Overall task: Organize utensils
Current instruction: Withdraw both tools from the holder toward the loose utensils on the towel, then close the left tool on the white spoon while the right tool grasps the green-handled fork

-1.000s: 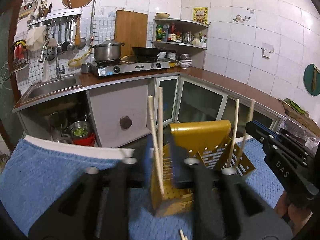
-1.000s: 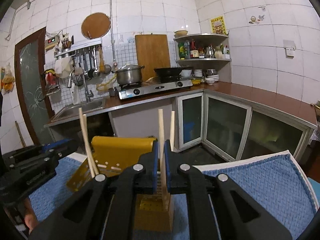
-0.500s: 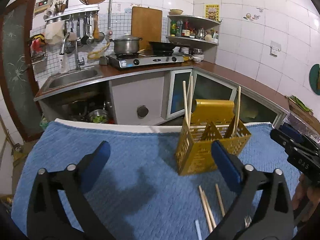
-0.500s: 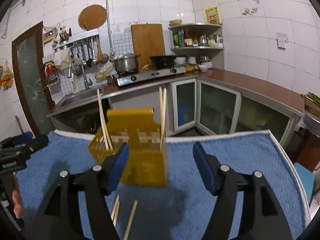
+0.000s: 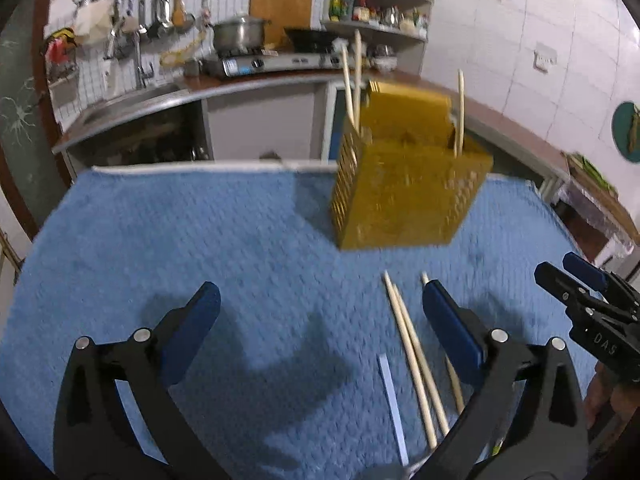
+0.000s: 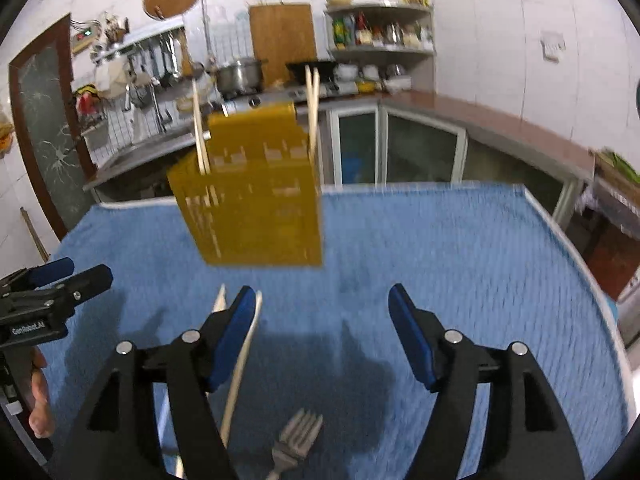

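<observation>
Both tongs, left [image 5: 320, 308] and right [image 6: 322, 306], are spread wide and pinch nothing. Nearest, loose chopsticks [image 5: 414, 364], a fork [image 6: 296, 438] and a pale strip [image 5: 392, 400] lie on the blue towel [image 5: 200, 240], partly hidden by the fingers. Beyond stands the yellow caddy [image 5: 404, 196], blurred, holding upright chopsticks [image 6: 312, 112] in opposite corners.
</observation>
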